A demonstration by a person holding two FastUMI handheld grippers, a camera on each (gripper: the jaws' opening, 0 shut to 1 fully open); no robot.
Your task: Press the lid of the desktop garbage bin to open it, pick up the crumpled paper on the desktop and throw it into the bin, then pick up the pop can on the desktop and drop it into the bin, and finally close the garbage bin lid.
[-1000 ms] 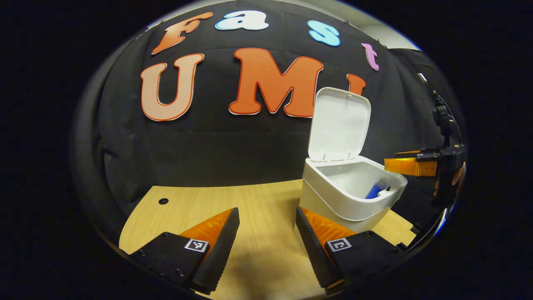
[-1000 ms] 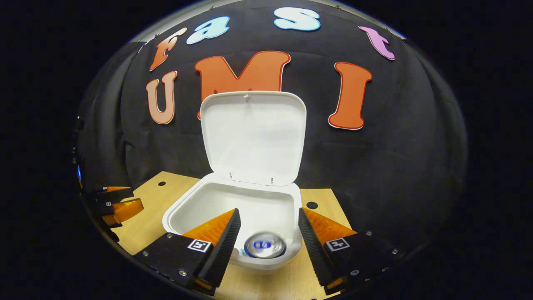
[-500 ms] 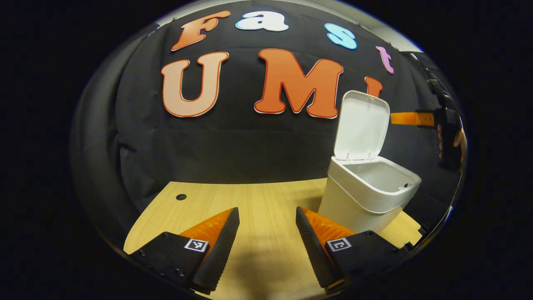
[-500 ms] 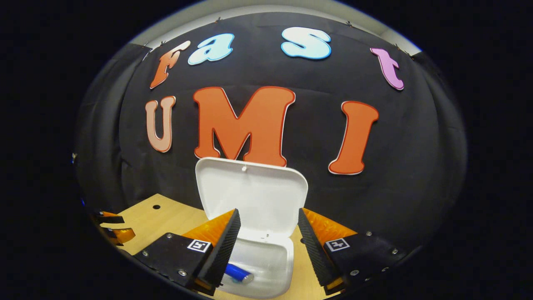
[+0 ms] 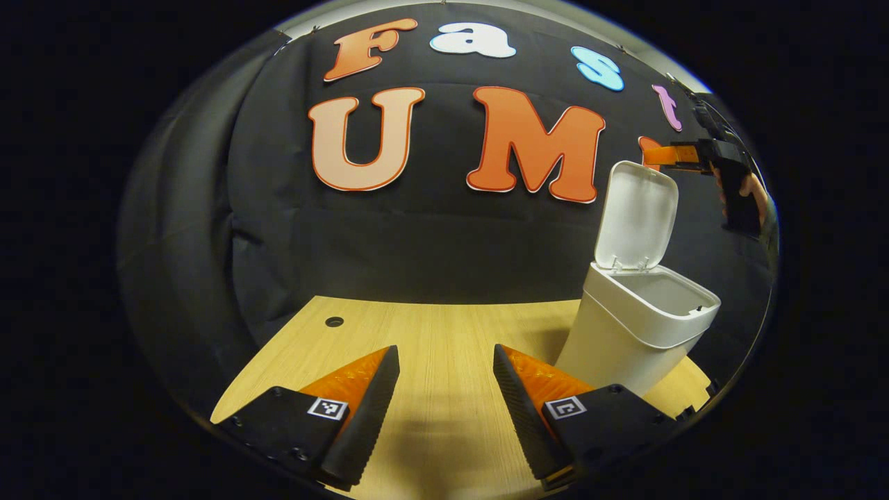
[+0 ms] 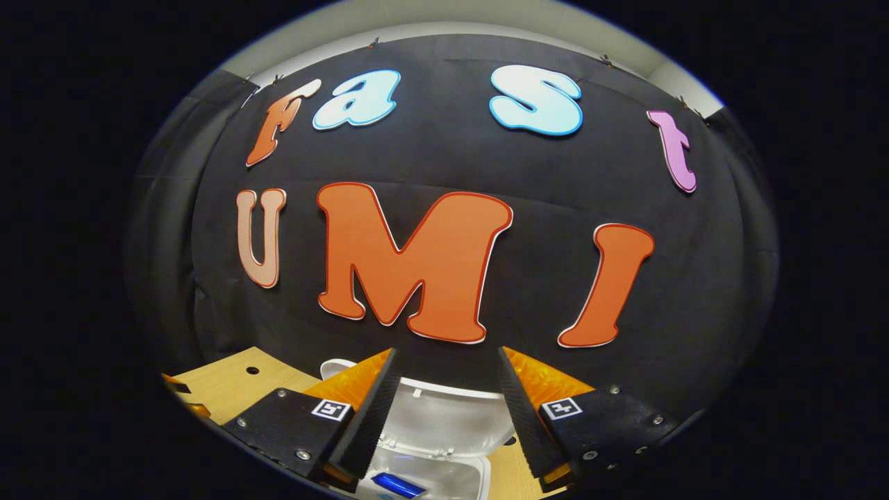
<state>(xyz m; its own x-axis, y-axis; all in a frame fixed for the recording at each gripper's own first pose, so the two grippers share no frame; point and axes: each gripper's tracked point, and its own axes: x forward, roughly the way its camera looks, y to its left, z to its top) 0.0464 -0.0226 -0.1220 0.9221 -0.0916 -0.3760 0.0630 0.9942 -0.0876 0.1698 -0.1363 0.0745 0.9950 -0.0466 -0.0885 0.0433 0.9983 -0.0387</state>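
Both hand-held grippers gape wide, gripping nothing: the left hand-held gripper (image 5: 444, 410) low over the tabletop (image 5: 430, 333), the right hand-held gripper (image 6: 444, 417) above the open bin (image 5: 635, 326), its lid (image 5: 635, 215) upright at right of frame.

The bin (image 5: 642, 326) stands on the table (image 5: 430, 333) at 3 o'clock, lid (image 5: 637, 215) upright behind it; the can (image 6: 397, 484) lies inside.

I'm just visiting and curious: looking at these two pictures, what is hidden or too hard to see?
- Crumpled paper: the left gripper view looks at the bin from the side, so its wall hides the contents.
- Pop can: in the right gripper view just a blue sliver, cut off by the bottom edge.
- Right hand-held gripper: in the left gripper view, far off above the lid; whether it touches the lid is unclear.
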